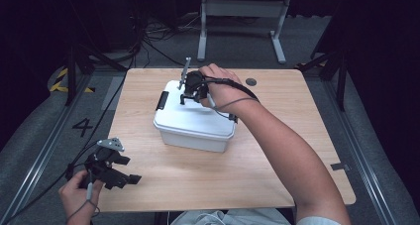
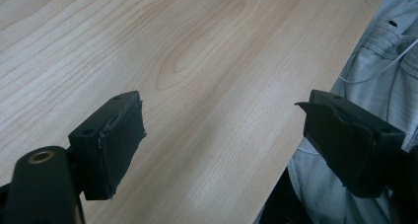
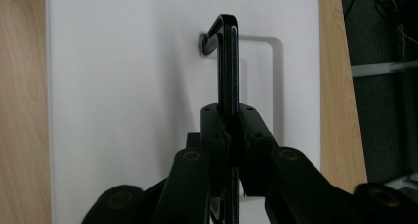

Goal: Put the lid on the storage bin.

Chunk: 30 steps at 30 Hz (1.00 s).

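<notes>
White rectangular plastic lidded box (image 1: 190, 121) is sitting mid-worktop (image 1: 277, 165); my right tongs (image 3: 228, 123) are clamping its thin black lid handle (image 3: 227, 61), lifted upright. Left tongs (image 2: 224, 145) are hanging wide open, holding nothing.

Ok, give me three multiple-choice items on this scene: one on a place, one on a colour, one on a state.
1. Where does the white box stand?
A. on the floor
B. near the middle of the wooden table
C. at the table's right edge

2. What colour is the handle on the box's lid?
A. black
B. red
C. white

3. How do the right gripper jaws stand?
A. wide open over bare wood
B. shut on nothing
C. shut on the raised handle

Answers: 1 B, the high view shows the box mid-table. 2 A, it shows dark against the white lid. 3 C, the pads clamp the upright handle.
</notes>
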Each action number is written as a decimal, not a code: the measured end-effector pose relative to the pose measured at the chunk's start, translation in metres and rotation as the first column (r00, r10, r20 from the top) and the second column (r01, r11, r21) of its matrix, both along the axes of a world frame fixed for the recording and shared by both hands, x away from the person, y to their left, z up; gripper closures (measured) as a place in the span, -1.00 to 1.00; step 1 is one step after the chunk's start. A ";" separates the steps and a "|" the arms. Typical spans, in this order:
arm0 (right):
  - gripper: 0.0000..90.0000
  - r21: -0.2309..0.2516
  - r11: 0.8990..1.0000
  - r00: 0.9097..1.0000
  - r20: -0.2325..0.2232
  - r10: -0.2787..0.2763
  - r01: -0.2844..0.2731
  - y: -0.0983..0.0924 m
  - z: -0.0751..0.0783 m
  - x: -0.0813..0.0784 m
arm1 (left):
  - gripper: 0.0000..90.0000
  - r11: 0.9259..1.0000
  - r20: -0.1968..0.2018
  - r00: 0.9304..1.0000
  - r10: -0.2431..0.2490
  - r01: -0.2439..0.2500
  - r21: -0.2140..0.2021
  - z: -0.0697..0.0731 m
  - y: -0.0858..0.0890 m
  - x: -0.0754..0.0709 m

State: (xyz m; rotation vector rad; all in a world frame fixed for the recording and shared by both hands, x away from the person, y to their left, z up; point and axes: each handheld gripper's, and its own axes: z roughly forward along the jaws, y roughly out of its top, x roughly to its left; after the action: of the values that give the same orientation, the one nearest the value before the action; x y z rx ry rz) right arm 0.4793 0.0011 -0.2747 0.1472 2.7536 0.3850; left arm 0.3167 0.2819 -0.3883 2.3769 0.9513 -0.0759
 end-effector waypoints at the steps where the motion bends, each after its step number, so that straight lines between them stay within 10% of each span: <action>1: 0.85 -0.003 1.000 1.000 0.008 0.003 -0.003 0.000 0.000 0.000 | -0.64 1.000 0.001 1.000 0.000 0.000 0.001 0.000 0.000 0.000; 30: 0.90 -0.022 0.999 0.998 0.049 0.048 -0.047 0.004 -0.001 -0.014 | -0.64 1.000 -0.003 1.000 0.000 0.000 0.000 -0.001 0.001 0.000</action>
State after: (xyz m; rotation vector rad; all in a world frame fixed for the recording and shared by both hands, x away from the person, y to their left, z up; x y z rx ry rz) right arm 0.4655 0.0049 -0.2757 0.0657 2.7152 0.3678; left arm 0.3170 0.2829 -0.3891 2.3771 0.9531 -0.0789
